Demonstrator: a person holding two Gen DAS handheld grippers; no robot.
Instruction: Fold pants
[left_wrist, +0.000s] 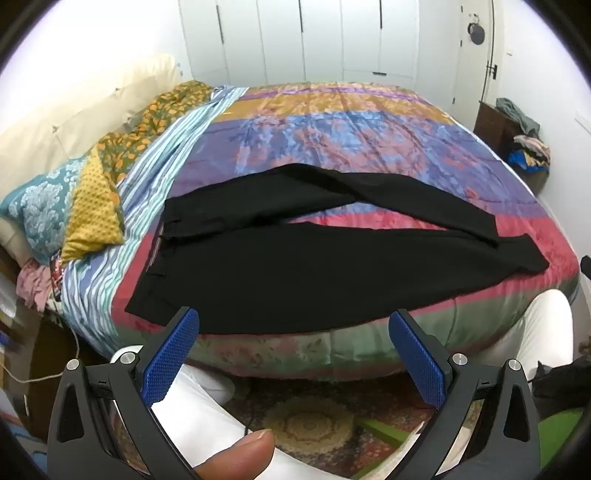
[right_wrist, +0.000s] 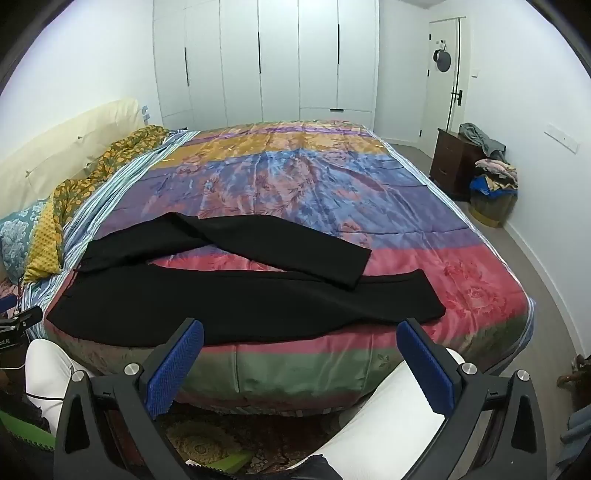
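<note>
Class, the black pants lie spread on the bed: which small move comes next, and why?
Probably lower the right gripper to the far leg's cuff. Both it and the left gripper are open and empty, and the pants lie unfolded, legs apart.

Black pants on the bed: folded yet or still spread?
Spread. The black pants lie flat, both legs splayed apart on the bedspread.

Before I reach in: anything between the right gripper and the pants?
Nothing: in the right wrist view the open right gripper faces the black pants across only bare bedspread.
</note>
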